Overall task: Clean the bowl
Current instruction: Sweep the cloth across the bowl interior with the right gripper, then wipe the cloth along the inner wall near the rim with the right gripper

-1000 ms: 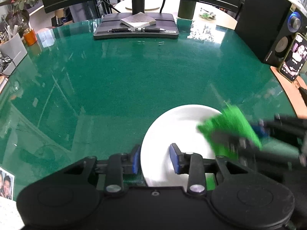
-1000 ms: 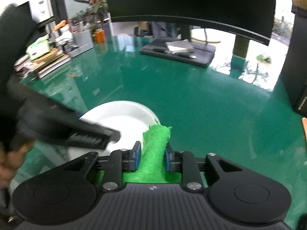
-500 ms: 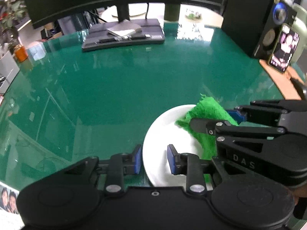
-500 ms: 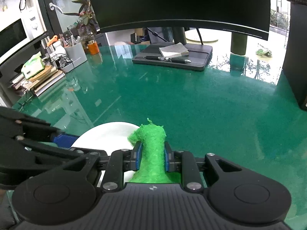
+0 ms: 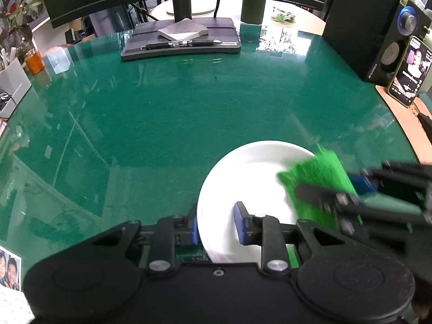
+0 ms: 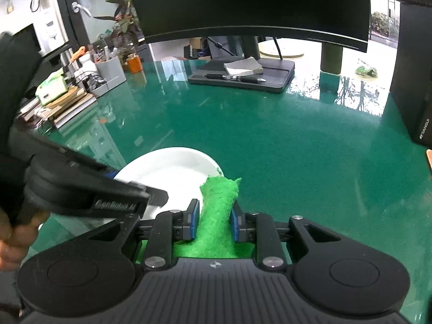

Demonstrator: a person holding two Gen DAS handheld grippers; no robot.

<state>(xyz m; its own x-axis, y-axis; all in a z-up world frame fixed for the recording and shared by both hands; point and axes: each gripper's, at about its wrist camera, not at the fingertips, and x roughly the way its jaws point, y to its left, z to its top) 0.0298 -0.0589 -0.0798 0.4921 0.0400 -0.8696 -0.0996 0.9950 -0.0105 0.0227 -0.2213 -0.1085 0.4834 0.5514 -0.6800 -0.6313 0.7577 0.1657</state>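
**Low in Both Frames, Cloth Meets Bowl**

At the bottom centre of the left wrist view, I am holding the white bowl (image 5: 251, 178) by its near rim, the left gripper (image 5: 216, 225) pinching that rim between its blue pads. On the right side of that frame, my right gripper (image 6: 213, 220) is squeezing the green cloth (image 6: 218, 202) and working it against the bowl's right edge; motion blur is smearing the cloth. On the glossy green desk (image 5: 175, 113), the risk, as I am judging it, is a hard wipe levering the thin rim out of the pinch, sending the bowl skidding.
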